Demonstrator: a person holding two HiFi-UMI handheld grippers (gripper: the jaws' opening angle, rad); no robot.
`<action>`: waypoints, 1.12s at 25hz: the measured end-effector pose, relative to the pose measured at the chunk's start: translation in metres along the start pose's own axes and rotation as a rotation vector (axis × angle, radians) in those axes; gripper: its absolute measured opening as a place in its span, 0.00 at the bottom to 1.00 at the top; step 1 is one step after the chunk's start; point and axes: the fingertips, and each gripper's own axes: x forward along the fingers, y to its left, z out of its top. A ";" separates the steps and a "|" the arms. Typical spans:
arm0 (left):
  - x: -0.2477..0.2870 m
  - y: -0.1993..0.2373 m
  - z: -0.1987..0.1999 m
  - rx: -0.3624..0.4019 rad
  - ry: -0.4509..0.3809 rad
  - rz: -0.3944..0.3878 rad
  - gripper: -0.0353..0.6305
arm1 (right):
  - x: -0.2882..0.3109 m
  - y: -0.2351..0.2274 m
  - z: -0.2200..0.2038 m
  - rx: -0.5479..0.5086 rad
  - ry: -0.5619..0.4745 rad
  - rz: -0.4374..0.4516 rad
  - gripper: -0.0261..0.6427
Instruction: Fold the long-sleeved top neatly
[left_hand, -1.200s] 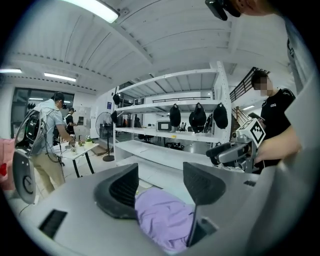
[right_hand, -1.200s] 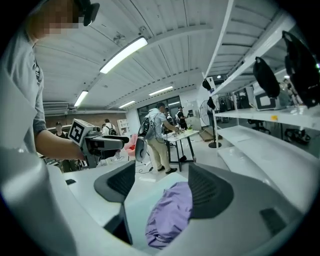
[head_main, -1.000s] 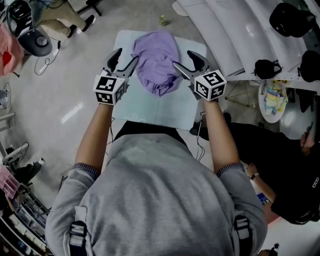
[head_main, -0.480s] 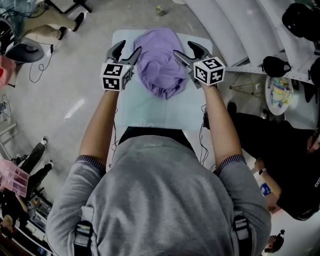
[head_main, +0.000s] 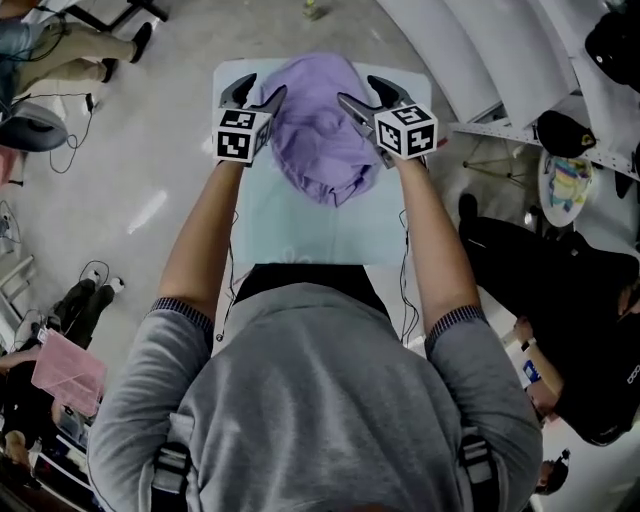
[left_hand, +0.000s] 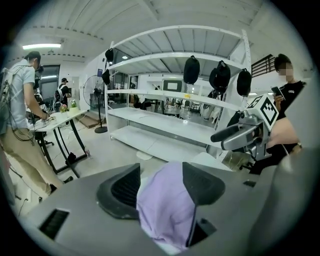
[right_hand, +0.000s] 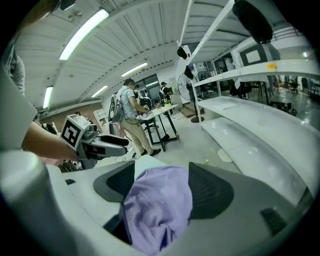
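With the left tool (head_main: 259, 92) and the right tool (head_main: 367, 94) each pinching a fold of the bunched purple top (head_main: 318, 135) at the far end of the worktop (head_main: 300, 228), we should spread them evenly apart so it opens flat.

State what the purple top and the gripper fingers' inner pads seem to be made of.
Purple top: soft, matte cloth, knit or woven unclear; it bunches into loose wrinkles. Finger pads: dark, matte rubber or plastic, apparently; fine ribbing shows.
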 end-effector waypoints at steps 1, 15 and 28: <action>0.006 0.003 -0.002 -0.011 0.013 -0.003 0.49 | 0.005 -0.003 -0.001 0.003 0.002 -0.002 0.56; 0.094 0.050 -0.061 -0.040 0.176 0.036 0.45 | 0.071 -0.022 -0.019 0.054 0.038 0.024 0.57; 0.152 0.059 -0.102 -0.017 0.313 0.034 0.40 | 0.082 -0.033 -0.049 0.103 0.069 0.035 0.57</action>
